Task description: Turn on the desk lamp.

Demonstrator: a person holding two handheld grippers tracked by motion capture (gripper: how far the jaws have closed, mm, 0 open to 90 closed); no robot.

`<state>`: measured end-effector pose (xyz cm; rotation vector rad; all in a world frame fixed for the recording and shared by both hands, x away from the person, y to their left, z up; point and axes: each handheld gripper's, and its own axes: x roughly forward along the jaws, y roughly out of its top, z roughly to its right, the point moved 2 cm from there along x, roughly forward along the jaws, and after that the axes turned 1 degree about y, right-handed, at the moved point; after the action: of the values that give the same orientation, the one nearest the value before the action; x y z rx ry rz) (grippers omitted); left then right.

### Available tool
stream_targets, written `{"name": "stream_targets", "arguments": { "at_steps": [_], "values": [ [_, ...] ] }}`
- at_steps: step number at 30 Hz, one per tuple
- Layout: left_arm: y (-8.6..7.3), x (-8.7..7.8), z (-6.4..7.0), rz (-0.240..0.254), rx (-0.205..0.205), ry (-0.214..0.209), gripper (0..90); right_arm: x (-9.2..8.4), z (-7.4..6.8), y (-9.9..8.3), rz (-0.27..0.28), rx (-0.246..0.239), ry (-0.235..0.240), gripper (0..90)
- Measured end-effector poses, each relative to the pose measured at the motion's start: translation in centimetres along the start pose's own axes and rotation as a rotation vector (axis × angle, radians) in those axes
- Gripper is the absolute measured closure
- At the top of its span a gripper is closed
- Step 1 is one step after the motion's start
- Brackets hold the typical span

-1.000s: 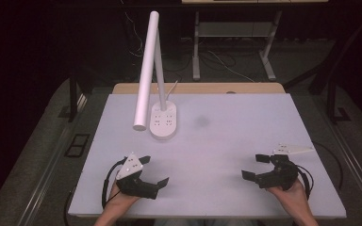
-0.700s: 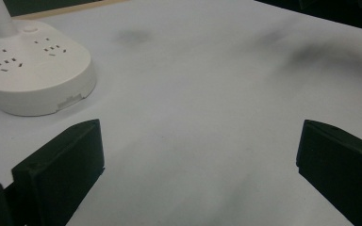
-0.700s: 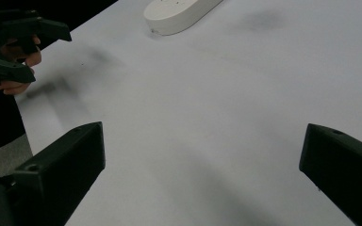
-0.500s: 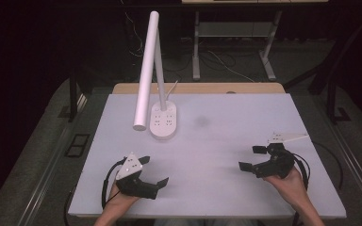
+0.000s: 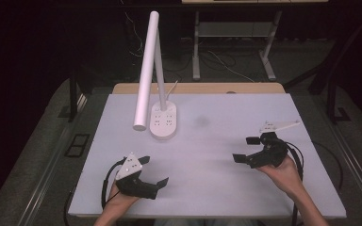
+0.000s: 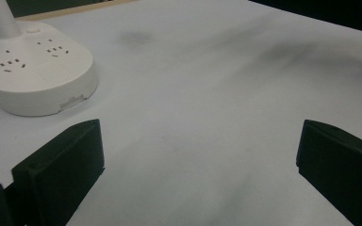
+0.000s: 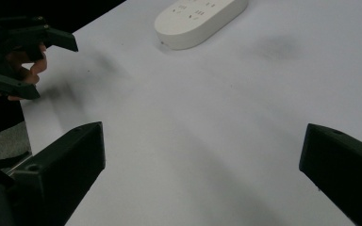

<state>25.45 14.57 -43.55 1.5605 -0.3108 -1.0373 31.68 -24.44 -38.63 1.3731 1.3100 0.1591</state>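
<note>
A white desk lamp stands at the back left of the table, its oval socket base [image 5: 164, 121] under a long tube head [image 5: 145, 75]. My left gripper [image 5: 153, 170] is held near the front left edge, open, with nothing between its jaws. My right gripper [image 5: 243, 149] hovers at the right side, also open and holding nothing, and it points left toward the middle. The left gripper view has the lamp base [image 6: 37, 75] ahead to the left of my left gripper [image 6: 200, 150]. From my right gripper [image 7: 202, 160], the lamp base [image 7: 200, 19] lies far ahead and the left gripper [image 7: 52, 68] is at the left.
The white tabletop [image 5: 217, 188] has a faint dark smudge [image 5: 201, 121] right of the lamp base. A wooden strip [image 5: 217, 88] runs along the back edge. Behind the table are metal table legs [image 5: 197, 47] and cables on a dark floor.
My right gripper has moved away from the front edge toward the table's middle and lifted a little. The left gripper and the lamp have stayed put.
</note>
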Motion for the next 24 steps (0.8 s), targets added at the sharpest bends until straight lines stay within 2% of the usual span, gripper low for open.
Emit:
{"name": "stream_targets", "arguments": {
  "at_steps": [15, 24],
  "values": [
    [0.0, 0.0, 0.0, -0.002, 0.003, -0.002, 0.5, 1.7, -0.2, 3.3, -0.018, -0.05, -0.011, 0.2],
    [0.0, -0.1, 0.0, -0.001, 0.006, -0.002, 0.4, 2.6, -0.2, 5.1, -0.022, -0.06, -0.007, 0.2]
  ]
}}
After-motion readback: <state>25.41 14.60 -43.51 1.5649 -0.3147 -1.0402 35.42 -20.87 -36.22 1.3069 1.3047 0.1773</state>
